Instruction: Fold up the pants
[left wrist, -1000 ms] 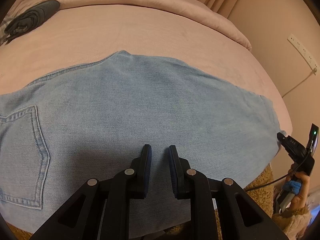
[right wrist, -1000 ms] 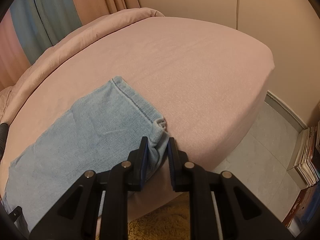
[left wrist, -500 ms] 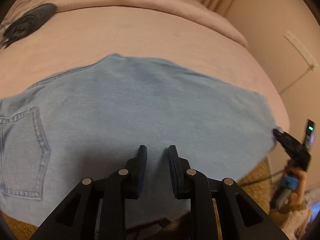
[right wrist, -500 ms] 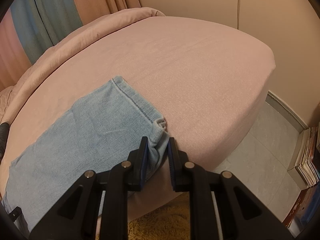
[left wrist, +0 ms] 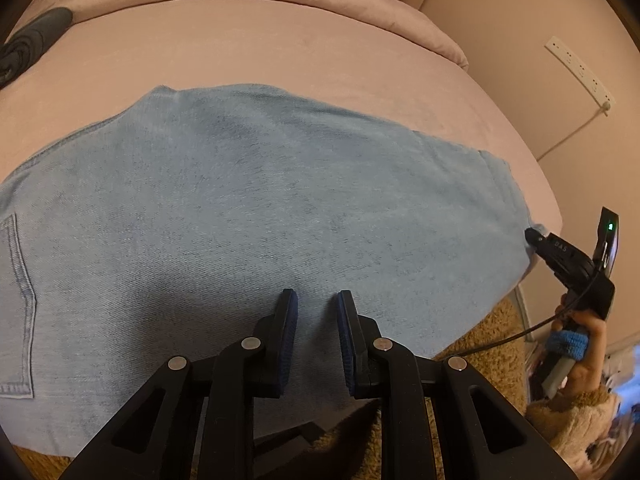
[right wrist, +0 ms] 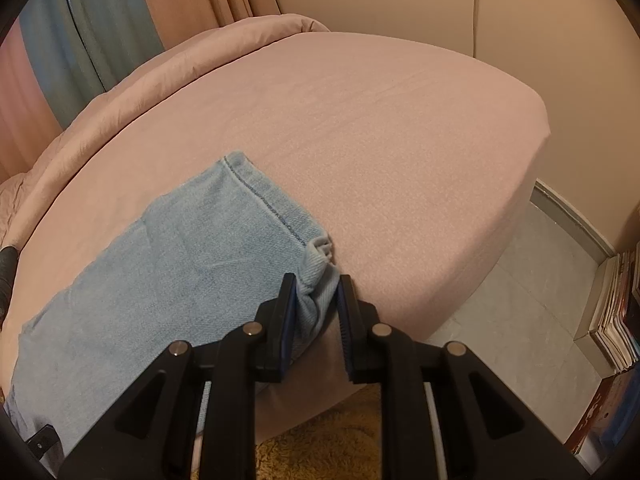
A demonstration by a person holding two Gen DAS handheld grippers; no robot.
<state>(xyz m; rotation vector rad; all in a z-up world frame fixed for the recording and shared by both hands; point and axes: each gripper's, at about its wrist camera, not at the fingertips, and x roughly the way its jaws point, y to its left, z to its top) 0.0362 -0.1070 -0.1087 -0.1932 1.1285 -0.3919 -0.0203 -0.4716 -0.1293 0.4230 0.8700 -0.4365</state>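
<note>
Denim pants (left wrist: 248, 216) lie flat across the pink bed (left wrist: 280, 48), spread ahead of the left claw (left wrist: 314, 300), whose jaws stand a little apart over the near edge with nothing between them. Far off to its right, the right claw (right wrist: 316, 284) has its jaws part-closed around a bunched hem corner (right wrist: 320, 272) of the pant leg; whether the pads truly pinch it I cannot tell. If that hold is loose, the corner could slip out when lifted, and the unheld near edge may sag off the mattress. Only the left view shows the back pocket (left wrist: 16, 304) and a dark garment (left wrist: 28, 44) beyond-left; only the right view shows the hem stitching and stacked books (right wrist: 616, 308).
</note>
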